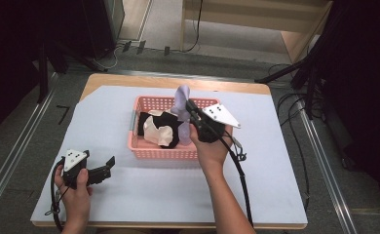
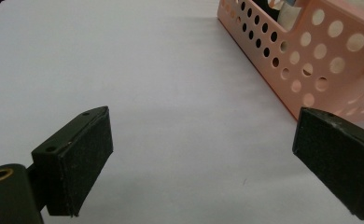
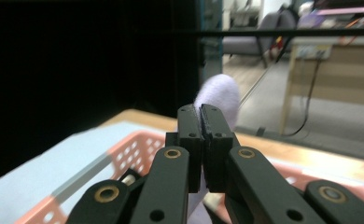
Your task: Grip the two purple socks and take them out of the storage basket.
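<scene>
The right hand-held gripper [image 1: 192, 108] is clamped on a pale lilac piece of soft cloth [image 1: 181, 97], holding it up above the pink perforated plastic basket [image 1: 163, 151]. In the right gripper view the two black jaws stand pressed together with the lilac cloth [image 3: 217, 95] pinched between the pads; a rounded puff of it pokes out above the jaw tips, and more of it hangs below them toward the basket [image 3: 124, 154]. From the high view the cloth rises over the basket's far rim and trails down the inside of its right end, just beside the person's right hand [image 1: 208, 141].

Inside the basket lies a heap of other cloth: a black piece [image 1: 163, 119] and a cream-coloured piece [image 1: 158, 134] folded over one another, filling the middle and left part.

The left hand-held gripper [image 1: 105, 168] rests low on the near left of the white-covered tabletop [image 1: 256, 165], well apart from the basket's near left corner, with the person's left hand [image 1: 73, 192] wrapped around its body. Its jaws stand wide apart with nothing between them; in the left gripper view the two black pads [image 2: 84, 158] frame bare white tabletop [image 2: 171, 93], and the basket's holed side wall [image 2: 306, 56] runs across the upper right. The gripper points toward the basket.

A black cable [image 1: 241, 180] trails from the right hand-held gripper back across the tabletop toward the near edge.
</scene>
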